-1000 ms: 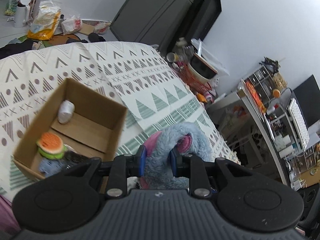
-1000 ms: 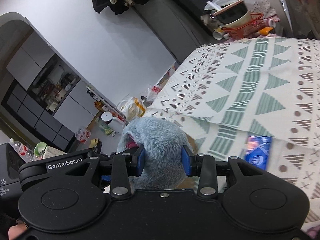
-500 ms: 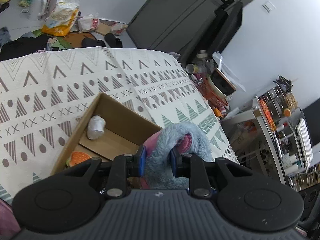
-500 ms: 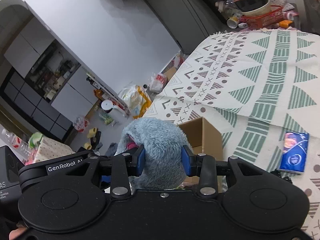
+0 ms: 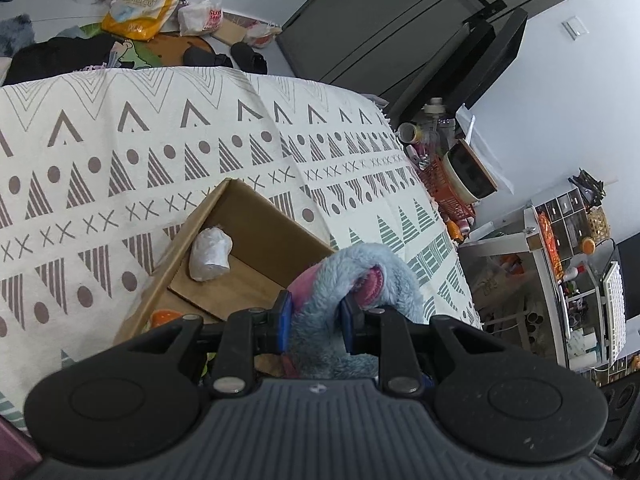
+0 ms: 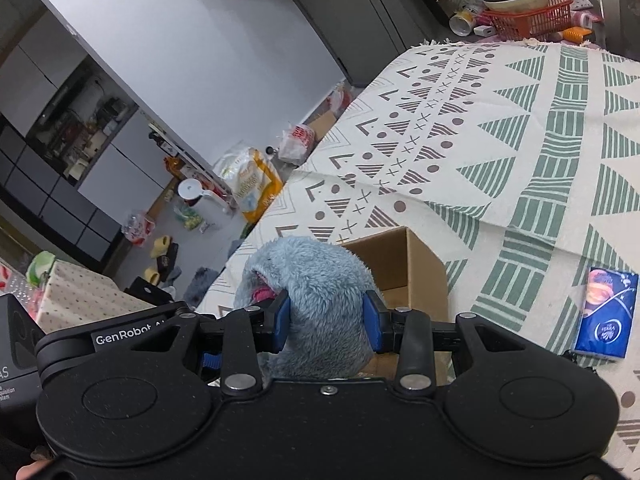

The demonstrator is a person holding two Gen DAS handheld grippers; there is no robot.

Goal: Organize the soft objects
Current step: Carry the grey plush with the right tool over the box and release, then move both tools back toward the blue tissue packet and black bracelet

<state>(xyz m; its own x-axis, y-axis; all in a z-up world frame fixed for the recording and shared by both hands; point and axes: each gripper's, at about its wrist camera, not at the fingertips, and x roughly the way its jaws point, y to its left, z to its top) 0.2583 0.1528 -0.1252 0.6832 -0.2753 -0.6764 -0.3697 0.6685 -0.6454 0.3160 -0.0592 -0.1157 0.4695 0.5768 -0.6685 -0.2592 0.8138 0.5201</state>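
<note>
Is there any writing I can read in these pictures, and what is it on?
"GenRobot.A", cut off: on the left claw's body.
"AS": on the black box at the left edge.
Yellow bag: print blurred.
White bag: red print unreadable.
Blue packet: logo too small.

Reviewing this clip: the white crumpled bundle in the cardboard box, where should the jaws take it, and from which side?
Grip the white bundle across its narrow middle, coming from above: the cardboard box walls block side approaches, and it lies on the box floor against the left wall.
</note>
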